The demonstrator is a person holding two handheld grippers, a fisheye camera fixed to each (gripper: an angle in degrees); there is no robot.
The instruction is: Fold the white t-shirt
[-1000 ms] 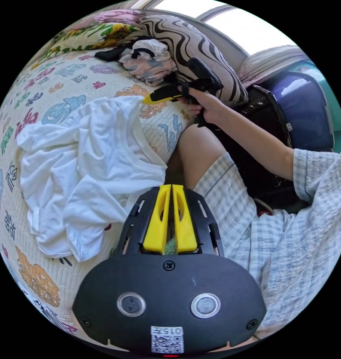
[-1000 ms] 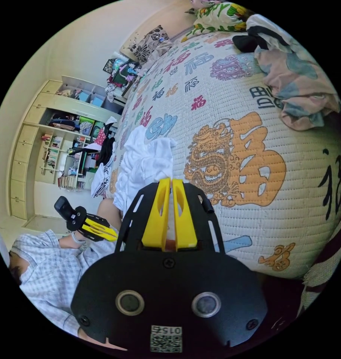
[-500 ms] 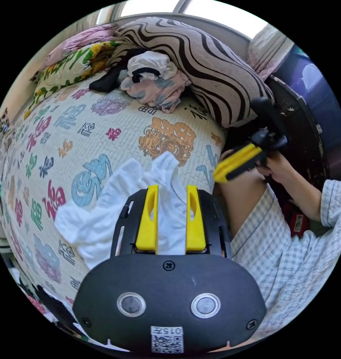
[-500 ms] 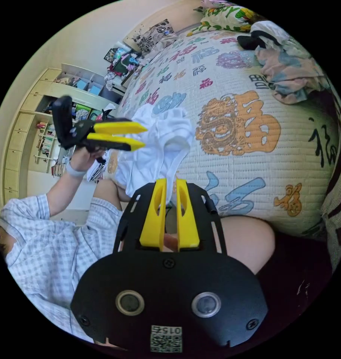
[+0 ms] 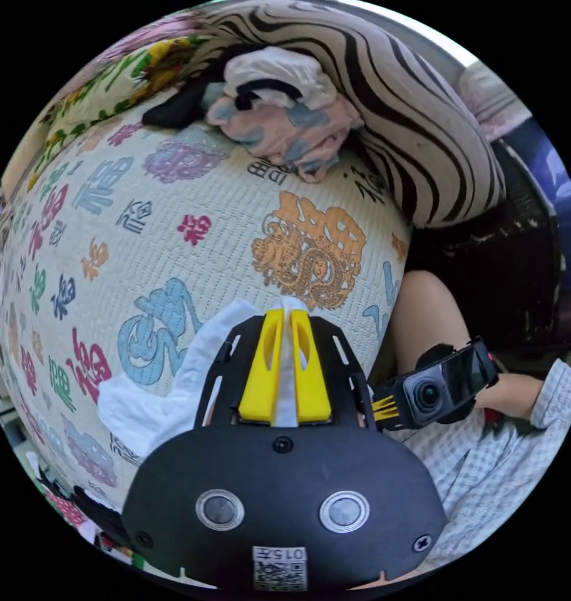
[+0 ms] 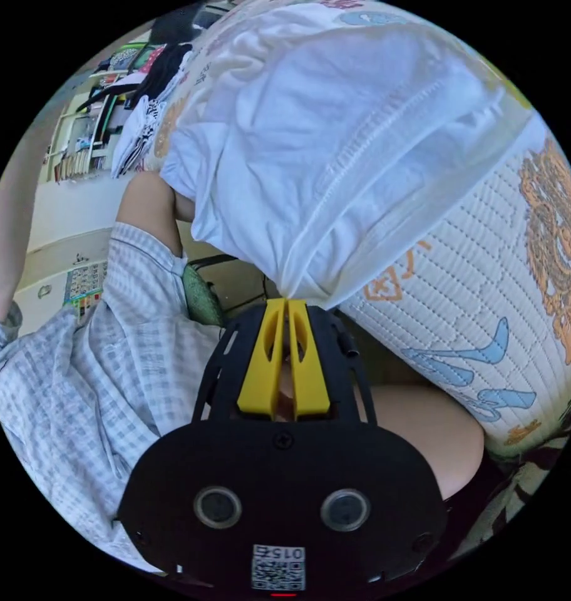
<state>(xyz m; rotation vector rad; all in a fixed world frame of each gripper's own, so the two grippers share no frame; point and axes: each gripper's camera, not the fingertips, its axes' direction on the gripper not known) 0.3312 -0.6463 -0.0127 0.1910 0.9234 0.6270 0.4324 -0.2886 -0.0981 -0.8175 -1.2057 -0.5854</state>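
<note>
The white t-shirt lies bunched on the printed bed mat, near its edge by the person's knee. My left gripper is shut on a fold of it, and white cloth shows between the yellow jaws. In the right gripper view the t-shirt hangs over the mat's edge, with a stitched hem across it. My right gripper is shut on a gathered point of the cloth at its tips. The black camera housing of the right gripper shows low beside the left one.
A zebra-striped pillow and a pile of other clothes sit at the far side of the mat. The person's checked shirt and bare knee are close by. Shelves and hanging clothes stand across the room.
My left gripper was open over the t-shirt and has shut on it. My right gripper dropped to the mat's edge and closed on the cloth; before, it held nothing.
</note>
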